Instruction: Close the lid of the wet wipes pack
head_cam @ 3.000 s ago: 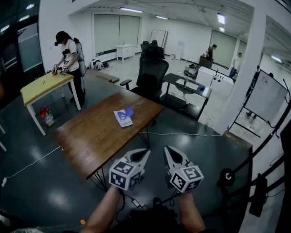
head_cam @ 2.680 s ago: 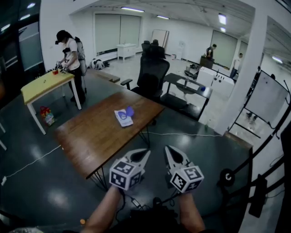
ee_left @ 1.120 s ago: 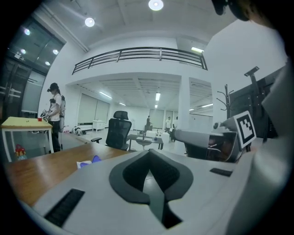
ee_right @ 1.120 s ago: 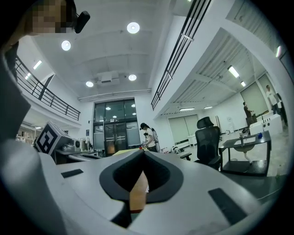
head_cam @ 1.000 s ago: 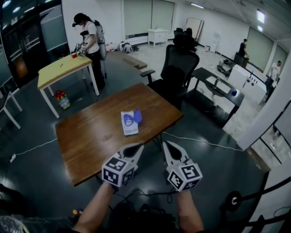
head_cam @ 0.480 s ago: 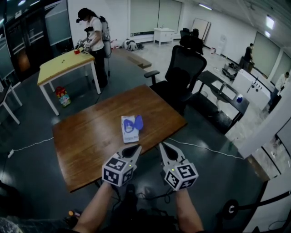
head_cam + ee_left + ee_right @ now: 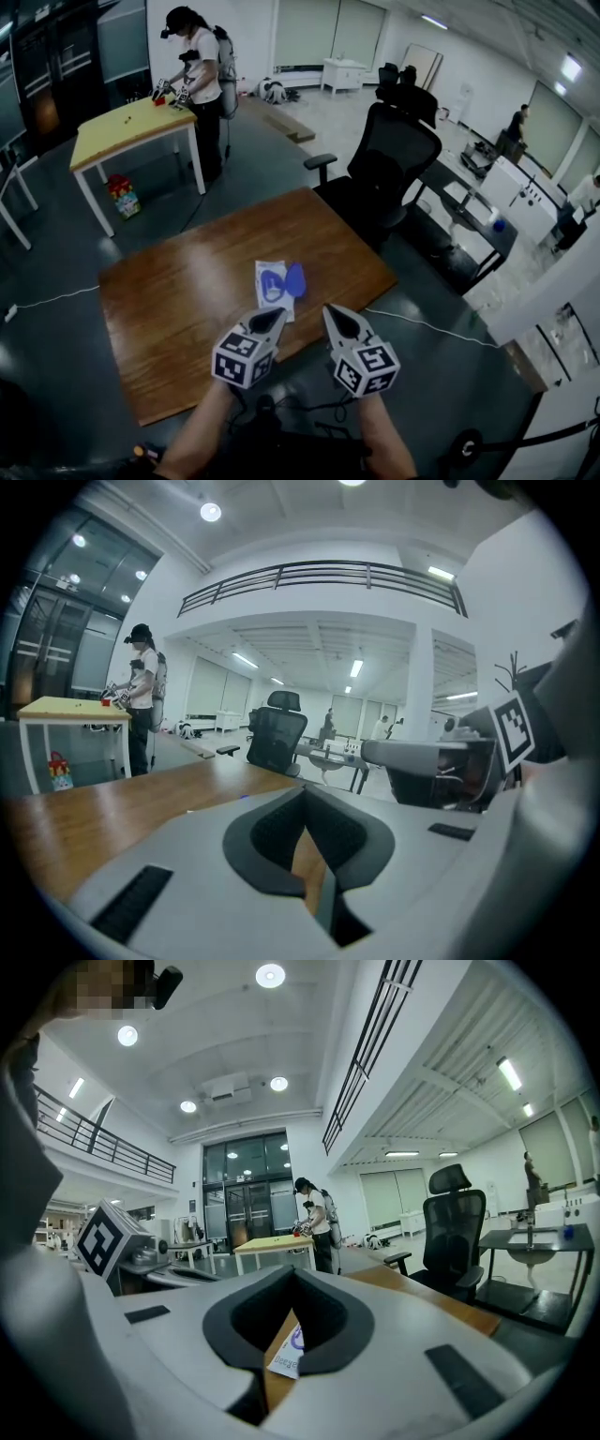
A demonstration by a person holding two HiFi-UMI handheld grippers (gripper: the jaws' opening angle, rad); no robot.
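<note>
We hold both tools side by side on the near side of the pack (image 7: 272,287), low over the worktop (image 7: 169,300) edge. Neither touches the pack.

Left tool (image 7: 273,318): jaws together, nothing in them. In its own view the left tool (image 7: 305,797) shows its pads meeting at the tip, with only bare wood through the slit below.

Right tool (image 7: 334,314): jaws also together, empty. In the right gripper view the right tool (image 7: 292,1275) is closed at the tip, and a corner of the pack (image 7: 286,1357) shows through the gap below, lying flat on the wood ahead.

The pack is white with blue print and lies flat on the worktop, toward the right end. Its blue lid (image 7: 295,278) is flipped open and sits at the pack's right side, off the opening.

Beyond the pack, a black chair (image 7: 392,164) stands at the far edge of the worktop. Further beyond the pack and to the left, a yellow table (image 7: 122,127) stands with a person (image 7: 202,75) at its far end.

Forearms show at the bottom of the head view, behind the tools' marker cubes.
</note>
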